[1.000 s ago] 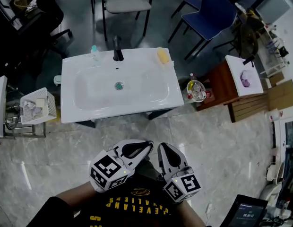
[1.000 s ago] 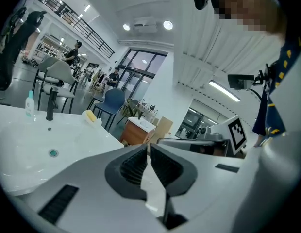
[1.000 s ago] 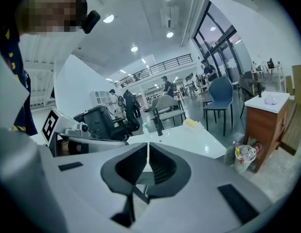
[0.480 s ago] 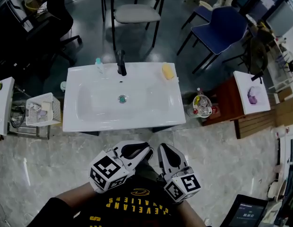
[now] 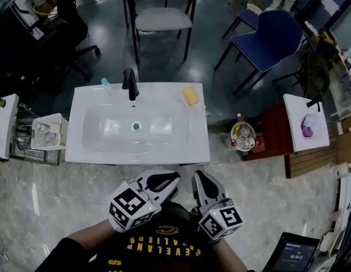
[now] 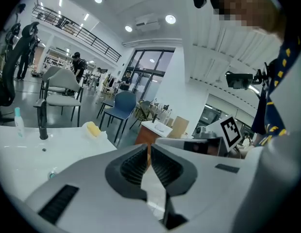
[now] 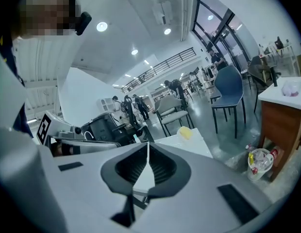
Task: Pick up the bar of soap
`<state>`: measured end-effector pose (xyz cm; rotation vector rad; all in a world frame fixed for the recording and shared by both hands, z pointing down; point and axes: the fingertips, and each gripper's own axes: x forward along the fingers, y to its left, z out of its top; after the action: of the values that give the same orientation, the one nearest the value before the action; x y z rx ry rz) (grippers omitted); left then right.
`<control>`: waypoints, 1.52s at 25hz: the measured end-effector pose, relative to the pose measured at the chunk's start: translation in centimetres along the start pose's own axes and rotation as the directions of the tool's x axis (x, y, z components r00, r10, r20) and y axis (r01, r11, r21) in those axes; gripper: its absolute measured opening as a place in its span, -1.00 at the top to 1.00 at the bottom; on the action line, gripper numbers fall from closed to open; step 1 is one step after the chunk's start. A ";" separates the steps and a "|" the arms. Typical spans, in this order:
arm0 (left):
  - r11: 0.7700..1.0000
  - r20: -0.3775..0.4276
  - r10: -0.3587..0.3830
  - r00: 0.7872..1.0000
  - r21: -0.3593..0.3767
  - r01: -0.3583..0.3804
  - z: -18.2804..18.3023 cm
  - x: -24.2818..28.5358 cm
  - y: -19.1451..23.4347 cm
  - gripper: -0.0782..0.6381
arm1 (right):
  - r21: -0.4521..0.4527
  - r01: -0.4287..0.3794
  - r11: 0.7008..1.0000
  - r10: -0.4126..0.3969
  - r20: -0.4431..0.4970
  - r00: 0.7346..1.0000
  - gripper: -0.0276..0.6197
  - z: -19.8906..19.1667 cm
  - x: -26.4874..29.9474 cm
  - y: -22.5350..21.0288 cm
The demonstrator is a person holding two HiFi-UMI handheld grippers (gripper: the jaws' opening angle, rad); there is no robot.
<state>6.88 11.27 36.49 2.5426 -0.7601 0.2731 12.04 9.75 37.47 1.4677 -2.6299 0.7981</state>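
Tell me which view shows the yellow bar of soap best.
Head view: the bar of soap lies unobstructed on the sink's far right corner, seen from above. The left gripper view shows it small and side-on; the right gripper view, a small yellow lump beyond the jaws.

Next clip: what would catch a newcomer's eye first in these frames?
A white sink fills the middle of the head view, with a yellow bar of soap on its back right corner and a black faucet at the back edge. Below it, the left gripper and right gripper are both shut and empty, apart from the sink.
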 end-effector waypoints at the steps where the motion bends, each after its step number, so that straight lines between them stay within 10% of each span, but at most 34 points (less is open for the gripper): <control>1: 1.000 -0.001 0.009 1.000 -0.002 -0.009 0.1 0.5 -0.1 0.74 | 0.006 -0.006 1.000 0.006 0.000 1.000 0.84 0.1 0.0 -0.6; 16: 0.995 -0.028 0.076 0.997 -0.058 -0.077 0.4 3.5 1.8 0.74 | 0.042 -0.065 0.997 0.067 -0.034 0.997 0.84 0.9 2.4 -3.5; 38: 0.997 -0.012 -0.064 0.998 -0.048 0.064 8.1 8.3 14.2 0.74 | -0.018 0.127 0.992 -0.128 -0.045 0.991 0.84 7.0 14.7 -8.7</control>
<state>6.22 -7.09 37.43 2.5121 -0.6709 0.2474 12.36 -8.67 38.97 1.5752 -2.4742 0.7876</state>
